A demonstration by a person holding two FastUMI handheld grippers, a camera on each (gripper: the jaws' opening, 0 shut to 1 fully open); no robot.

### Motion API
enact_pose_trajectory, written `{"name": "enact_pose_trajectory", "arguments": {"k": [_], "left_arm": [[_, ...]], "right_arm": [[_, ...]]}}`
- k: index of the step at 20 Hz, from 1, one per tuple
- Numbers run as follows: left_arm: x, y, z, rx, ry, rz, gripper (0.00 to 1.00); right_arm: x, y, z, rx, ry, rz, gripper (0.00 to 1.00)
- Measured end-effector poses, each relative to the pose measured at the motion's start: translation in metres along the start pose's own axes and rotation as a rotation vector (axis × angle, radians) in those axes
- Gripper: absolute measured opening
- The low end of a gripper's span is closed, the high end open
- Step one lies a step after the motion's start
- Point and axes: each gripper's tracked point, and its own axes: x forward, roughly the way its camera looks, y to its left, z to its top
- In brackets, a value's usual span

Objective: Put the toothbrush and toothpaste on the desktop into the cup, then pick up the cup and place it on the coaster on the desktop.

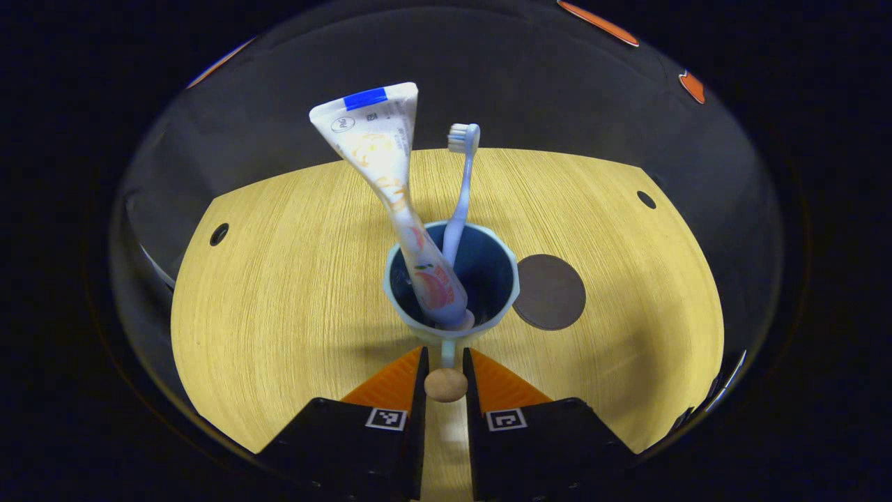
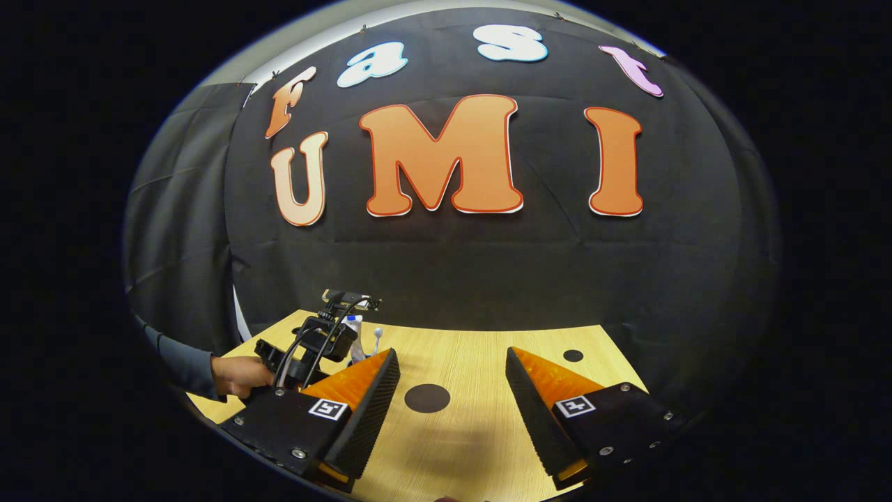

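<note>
The cup (image 1: 451,282), pale blue outside and dark inside, stands on the wooden tabletop (image 1: 279,279) with the toothpaste tube (image 1: 390,188) and the toothbrush (image 1: 460,188) both upright in it, leaning apart. The round dark coaster (image 1: 550,291) lies just right of the cup, almost touching its rim. The loading step looks finished; the lift to the coaster is in hand. The left gripper (image 1: 446,369) is narrowed on the cup's handle (image 1: 446,382), a stem ending in a round wooden knob, with both orange fingers seemingly pressing its sides. The next move calls for a short, level carry rightward, keeping the cup from tipping. The right gripper (image 2: 451,397) hangs wide and empty above the coaster.
</note>
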Motion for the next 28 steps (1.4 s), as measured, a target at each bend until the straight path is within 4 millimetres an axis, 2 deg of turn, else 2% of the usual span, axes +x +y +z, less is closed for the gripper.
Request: {"name": "enact_pose_trajectory", "arguments": {"k": [3, 6, 9, 11, 12, 13, 19, 28], "left_arm": [[-0.004, 0.005, 0.010, 0.054, -0.015, 0.030, 0.31], [-0.002, 0.000, 0.013, 0.083, 0.013, 0.016, 0.53], [0.005, -0.001, 0.008, 0.105, 0.053, 0.020, 0.54], [0.006, -0.001, 0.000, 0.085, 0.078, 0.009, 0.52], [0.004, -0.002, 0.001, 0.085, 0.073, 0.003, 0.34], [0.007, 0.000, -0.001, 0.091, 0.077, -0.004, 0.28], [0.010, 0.004, -0.003, 0.067, 0.070, -0.011, 0.18], [0.010, 0.004, 0.004, 0.097, 0.004, -0.011, 0.17]], "right_arm": [[-0.001, -0.001, -0.001, -0.003, 0.004, -0.004, 0.93], [-0.001, -0.002, -0.003, 0.000, 0.009, -0.006, 0.93], [-0.003, -0.002, -0.005, 0.001, 0.011, -0.010, 0.93], [-0.003, -0.003, -0.007, 0.005, 0.015, -0.014, 0.93], [-0.004, -0.004, -0.008, 0.006, 0.018, -0.018, 0.93], [-0.004, -0.006, -0.009, 0.008, 0.020, -0.020, 0.93], [-0.002, -0.007, -0.008, 0.024, 0.018, -0.031, 0.93], [-0.004, -0.011, -0.008, 0.014, 0.019, -0.041, 0.93]]}}
